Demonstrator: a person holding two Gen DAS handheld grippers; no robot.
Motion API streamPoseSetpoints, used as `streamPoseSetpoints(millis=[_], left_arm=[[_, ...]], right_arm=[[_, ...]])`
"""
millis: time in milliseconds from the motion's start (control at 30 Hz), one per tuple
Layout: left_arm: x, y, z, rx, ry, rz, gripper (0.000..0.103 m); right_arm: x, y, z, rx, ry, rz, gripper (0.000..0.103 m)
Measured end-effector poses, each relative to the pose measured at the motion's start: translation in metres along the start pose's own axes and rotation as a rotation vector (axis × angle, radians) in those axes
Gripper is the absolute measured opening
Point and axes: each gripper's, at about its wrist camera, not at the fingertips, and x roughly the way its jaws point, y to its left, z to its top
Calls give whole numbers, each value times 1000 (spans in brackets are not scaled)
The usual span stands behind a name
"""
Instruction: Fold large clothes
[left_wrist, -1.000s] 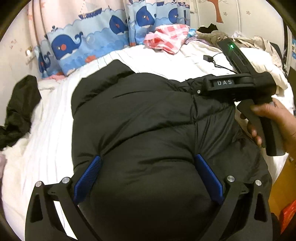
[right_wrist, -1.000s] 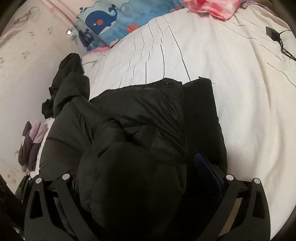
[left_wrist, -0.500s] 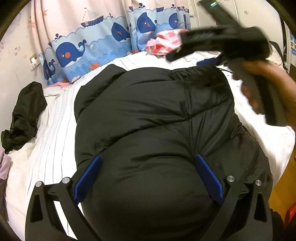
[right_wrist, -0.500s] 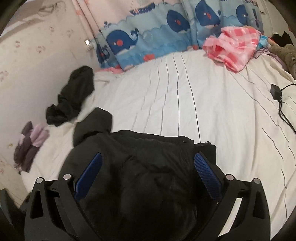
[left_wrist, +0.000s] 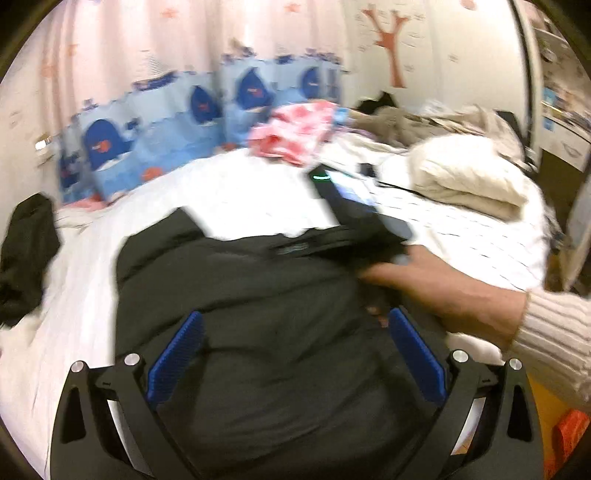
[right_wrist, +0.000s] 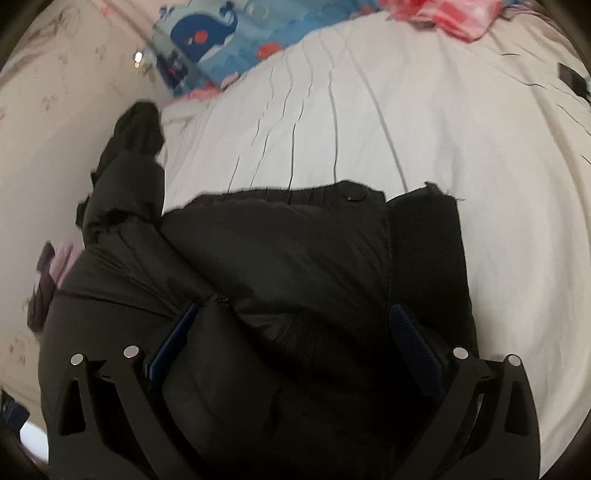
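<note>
Black puffer jacket (left_wrist: 266, 332) bulges between both spread claws: left claw (left_wrist: 295, 354), right claw (right_wrist: 295, 354). Bed (right_wrist: 369, 122) ahead; pink cloth (left_wrist: 299, 129) far ahead, dark garment (left_wrist: 26, 251) left.

1. No lettering could be read in either view.
2. A small label on the black puffer jacket (left_wrist: 293, 250), near its far edge, was too blurred to read.
3. The whale-print curtain (left_wrist: 207, 122) carried pictures only.
</note>
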Motion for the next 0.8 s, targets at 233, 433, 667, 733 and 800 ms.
streamPoseSetpoints(millis=[233,433,667,733,800], left_arm=[[53,-15,-36,113,173,-8,95],[36,-1,-30,82,236,-71,94],[-37,139,-31,-398,61,-12,95],[-28,179,-45,-539,90,-11,95],[-10,211,-65,-671,135,-56,95]], right_arm=[[8,-10,-8,-45,2,14,97],[-5,2,2,-30,75,-44,97],[-14,-4,-9,-26,27,-49,97],[-16,-3,-8,-11,29,-56,97],[-27,2,-9,8,19,-75,96]])
